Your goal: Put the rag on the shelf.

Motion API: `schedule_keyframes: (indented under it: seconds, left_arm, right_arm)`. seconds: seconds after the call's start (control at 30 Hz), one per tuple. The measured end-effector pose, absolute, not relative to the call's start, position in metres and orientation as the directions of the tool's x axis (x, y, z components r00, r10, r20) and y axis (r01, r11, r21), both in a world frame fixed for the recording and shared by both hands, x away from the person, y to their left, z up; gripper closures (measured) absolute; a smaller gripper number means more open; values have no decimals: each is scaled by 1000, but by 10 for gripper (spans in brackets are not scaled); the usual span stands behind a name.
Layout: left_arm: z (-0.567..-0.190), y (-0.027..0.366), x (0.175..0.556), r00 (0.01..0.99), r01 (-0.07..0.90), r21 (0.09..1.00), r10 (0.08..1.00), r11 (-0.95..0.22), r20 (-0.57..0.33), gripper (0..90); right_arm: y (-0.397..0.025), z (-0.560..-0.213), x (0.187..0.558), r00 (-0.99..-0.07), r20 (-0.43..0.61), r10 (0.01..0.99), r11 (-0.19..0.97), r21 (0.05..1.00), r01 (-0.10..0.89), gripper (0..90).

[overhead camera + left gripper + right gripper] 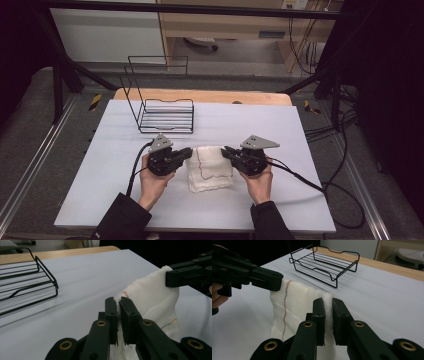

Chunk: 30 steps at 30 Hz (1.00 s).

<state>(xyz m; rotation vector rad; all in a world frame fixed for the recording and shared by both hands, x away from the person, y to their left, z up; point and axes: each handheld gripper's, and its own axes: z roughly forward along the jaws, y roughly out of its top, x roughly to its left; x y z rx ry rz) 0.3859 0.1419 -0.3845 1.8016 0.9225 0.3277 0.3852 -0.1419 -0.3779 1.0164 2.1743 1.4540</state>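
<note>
- A white table top (pixel 280 125) lies over a wooden board (pixel 200 96) whose edge shows at the far side.
- Grey carpeted floor (pixel 30 130) flanks the table, with metal rails (pixel 30 165) along it.
- Black frame bars (pixel 190 8) cross overhead.
- Beyond stands a wooden desk (pixel 225 25); cables (pixel 300 45) hang at far right.

The right hand-held gripper (pixel 328 312) is pinching the upper edge of a white cloth (pixel 297 307), its jaws closed on the fabric. The left hand-held gripper (pixel 268 280) is gripping the same edge farther along, and the cloth is hanging between them over the table (pixel 387 305). A line of dark and red stitching is running down the cloth. Beyond the cloth, a black wire rack (pixel 324 265) is standing on the table.
</note>
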Motion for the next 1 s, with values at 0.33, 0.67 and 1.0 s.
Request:
schedule_keyframes:
  seconds: [0.33,0.67,1.0]
  left_arm:
    - [-369,145,383,671,379,912,725,-156,-155,842]
    - [-356,148,378,669,315,941,732,-123,-129,841]
    - [-343,156,374,667,263,962,735,-76,-125,841]
  right_arm:
    - [-140,-365,383,-687,85,722,192,929,317,820]
    - [-138,-353,377,-688,64,723,157,955,253,820]
    - [-134,-341,371,-690,54,722,112,975,194,820]
